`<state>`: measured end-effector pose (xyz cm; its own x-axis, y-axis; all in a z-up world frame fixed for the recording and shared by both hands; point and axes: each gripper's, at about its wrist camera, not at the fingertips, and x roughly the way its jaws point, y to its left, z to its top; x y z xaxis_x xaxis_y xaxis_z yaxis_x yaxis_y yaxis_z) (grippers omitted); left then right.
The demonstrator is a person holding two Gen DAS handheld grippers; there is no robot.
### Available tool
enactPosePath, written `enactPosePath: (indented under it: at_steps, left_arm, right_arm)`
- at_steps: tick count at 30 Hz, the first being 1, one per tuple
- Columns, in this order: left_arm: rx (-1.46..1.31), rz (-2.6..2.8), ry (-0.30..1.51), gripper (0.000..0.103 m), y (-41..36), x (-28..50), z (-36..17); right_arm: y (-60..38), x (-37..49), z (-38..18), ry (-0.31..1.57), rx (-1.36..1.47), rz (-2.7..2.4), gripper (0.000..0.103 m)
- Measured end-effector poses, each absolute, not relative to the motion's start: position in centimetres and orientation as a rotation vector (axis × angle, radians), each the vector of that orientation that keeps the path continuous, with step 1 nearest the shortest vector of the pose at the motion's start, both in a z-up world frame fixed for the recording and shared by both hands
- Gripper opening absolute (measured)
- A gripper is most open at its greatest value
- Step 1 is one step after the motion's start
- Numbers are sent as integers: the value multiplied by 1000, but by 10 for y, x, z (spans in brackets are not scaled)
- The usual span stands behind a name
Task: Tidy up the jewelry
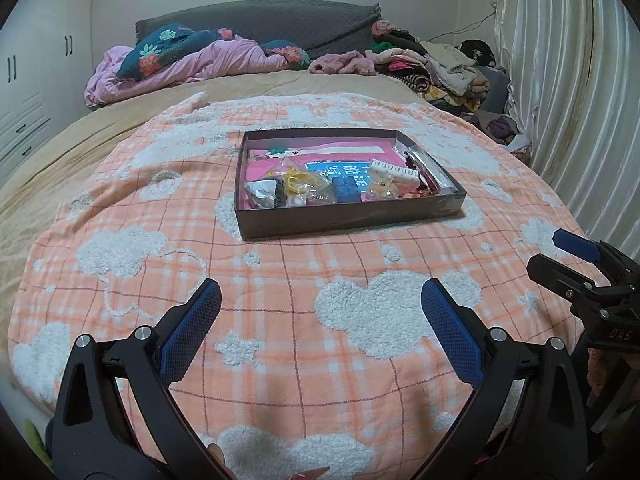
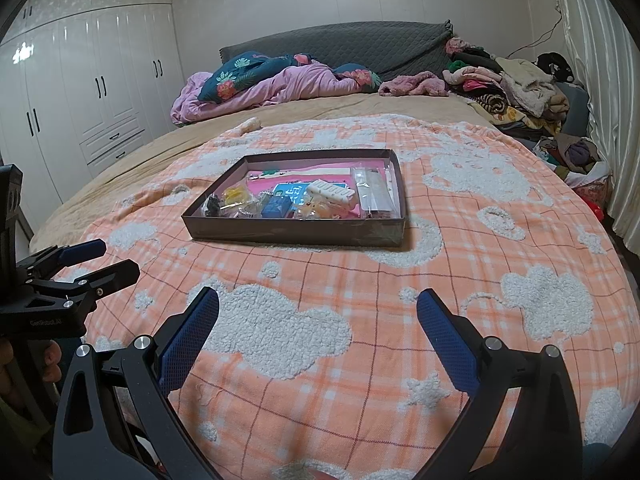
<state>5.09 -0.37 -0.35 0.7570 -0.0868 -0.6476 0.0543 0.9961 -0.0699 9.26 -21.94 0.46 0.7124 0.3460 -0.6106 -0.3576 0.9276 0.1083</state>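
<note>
- Hovering: left gripper point(image 1: 320, 300) and right gripper point(image 2: 318, 308) hang over the orange plaid blanket point(image 1: 300, 264), short of the dark shallow box point(image 1: 352, 222).
- Jewelry sits piled inside the box: clear bags point(image 1: 298, 184), a blue block point(image 1: 345, 190), a white comb-like piece point(image 1: 394, 171). This fits either sorted already or awaiting sorting.
- Any pick: approach from above, take one bag edge, avoid the box wall.
- Jaws of both: spread wide, holding and touching nothing.

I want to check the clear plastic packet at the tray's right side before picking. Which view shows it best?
The right wrist view: the clear plastic packet lies flat and open to the camera inside the tray. In the left wrist view it looks foreshortened along the far right wall.
</note>
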Motion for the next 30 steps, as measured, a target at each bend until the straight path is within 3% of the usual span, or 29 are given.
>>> enactPosePath:
  at_steps: [30]
  left_arm:
    - [-46,-81,704,94,-3,50,-1]
  right_arm:
    - [-217,92,7,670,-19,388,99]
